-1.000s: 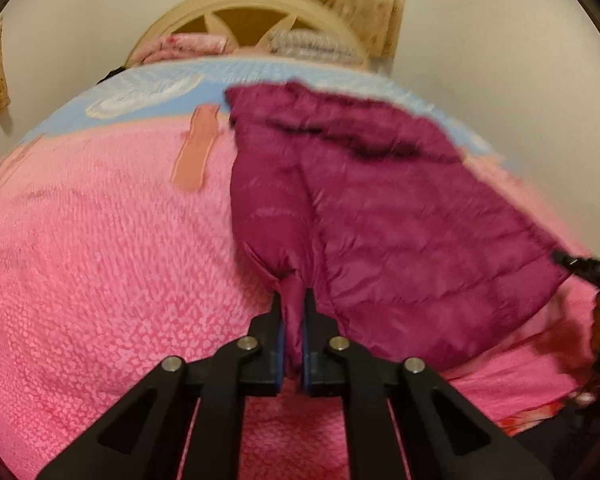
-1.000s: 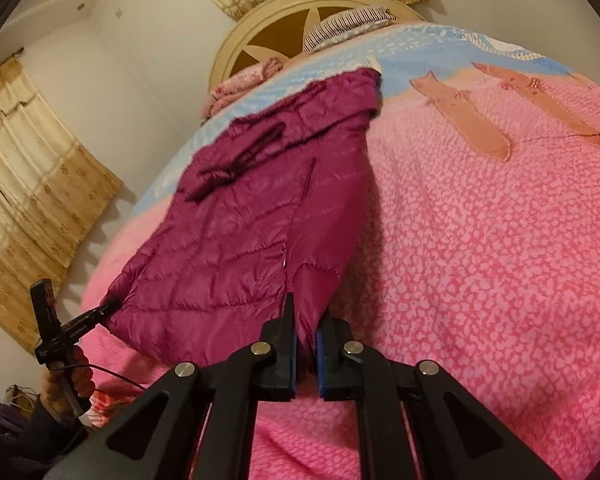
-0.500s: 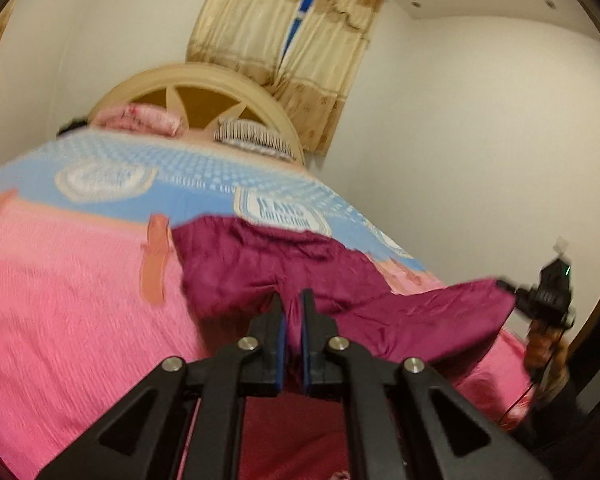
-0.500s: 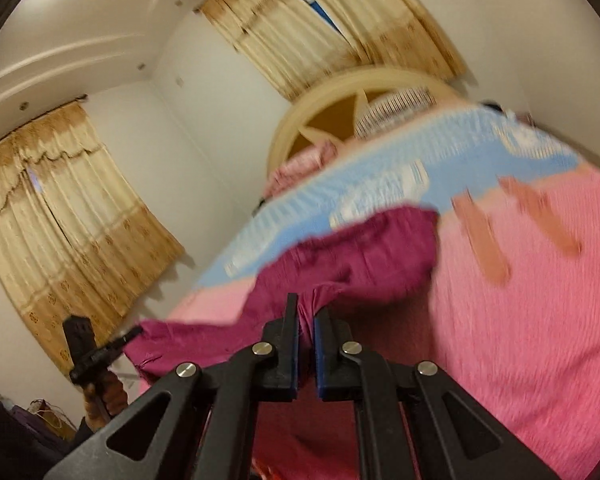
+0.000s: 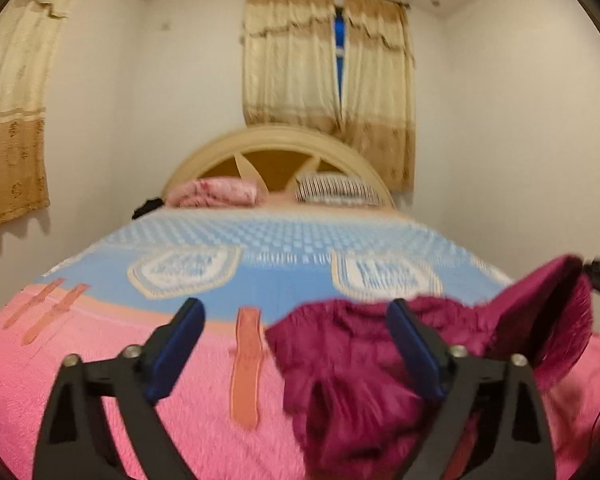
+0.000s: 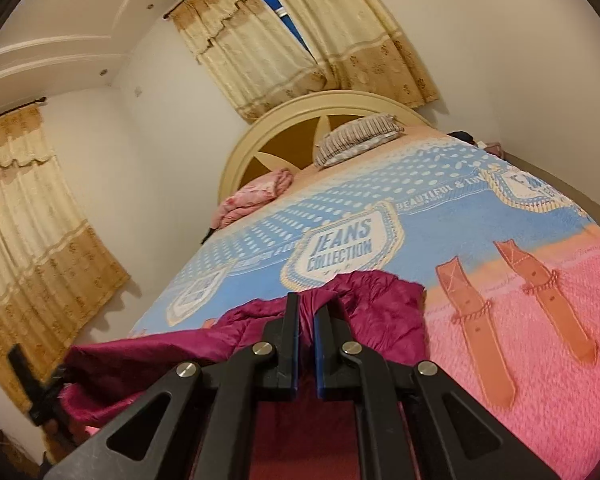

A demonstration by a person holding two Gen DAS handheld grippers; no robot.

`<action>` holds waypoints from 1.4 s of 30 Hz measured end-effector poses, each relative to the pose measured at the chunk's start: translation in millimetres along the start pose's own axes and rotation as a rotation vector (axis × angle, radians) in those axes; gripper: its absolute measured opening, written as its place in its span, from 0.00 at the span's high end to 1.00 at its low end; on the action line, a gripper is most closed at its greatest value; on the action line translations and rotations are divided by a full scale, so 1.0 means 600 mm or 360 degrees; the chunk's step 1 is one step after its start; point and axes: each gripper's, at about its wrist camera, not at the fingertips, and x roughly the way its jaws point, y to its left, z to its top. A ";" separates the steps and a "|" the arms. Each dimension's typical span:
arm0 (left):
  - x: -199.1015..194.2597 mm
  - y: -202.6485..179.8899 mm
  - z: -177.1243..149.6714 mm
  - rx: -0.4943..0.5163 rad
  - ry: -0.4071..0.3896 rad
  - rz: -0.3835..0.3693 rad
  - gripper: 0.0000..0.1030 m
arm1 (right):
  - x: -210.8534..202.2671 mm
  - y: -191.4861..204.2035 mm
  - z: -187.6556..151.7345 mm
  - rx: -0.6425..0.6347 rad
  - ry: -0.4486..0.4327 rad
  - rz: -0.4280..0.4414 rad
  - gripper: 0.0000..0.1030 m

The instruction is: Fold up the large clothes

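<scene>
**Left claw wide open, right claw pinching jacket**

Left claw [image 5: 296, 344]: spread wide, gripping nothing. Blue pads [image 5: 176, 348] far apart; right-hand finger overlapping the magenta jacket [image 5: 340, 356] in the lower centre-right of the left wrist view, contact not confirmable through the motion blur.

Right claw [image 6: 307, 344]: nearly closed, narrow gap only, magenta fabric clamped between the pads at lower centre of the right wrist view.

Jacket: bunched on the bed [image 5: 100, 360], lower right of the left wrist view, on the pink part of the bedspread just below the blue band. One corner lifted off the bed at the right edge of that frame, beside a dark device there. In the right wrist view, jacket [image 6: 380, 312] at lower centre, spreading toward the lower left, where a dark device [image 6: 24, 376] sits at the fabric's far edge.

Background: blue band of bedspread with "JEANS COLLECTION" badge [image 6: 340, 248] mid-frame; orange strap prints [image 6: 476, 320] at right. Curved headboard [image 5: 276, 144] at upper centre, pink pillow [image 5: 216, 192] and striped pillow [image 5: 336, 190] below it. Beige curtains [image 5: 324, 60] above.
</scene>
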 end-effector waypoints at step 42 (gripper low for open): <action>0.359 -0.201 -0.162 0.0223 0.0622 0.0192 0.00 | 0.405 -0.130 0.007 -0.0076 0.0345 -0.0463 0.61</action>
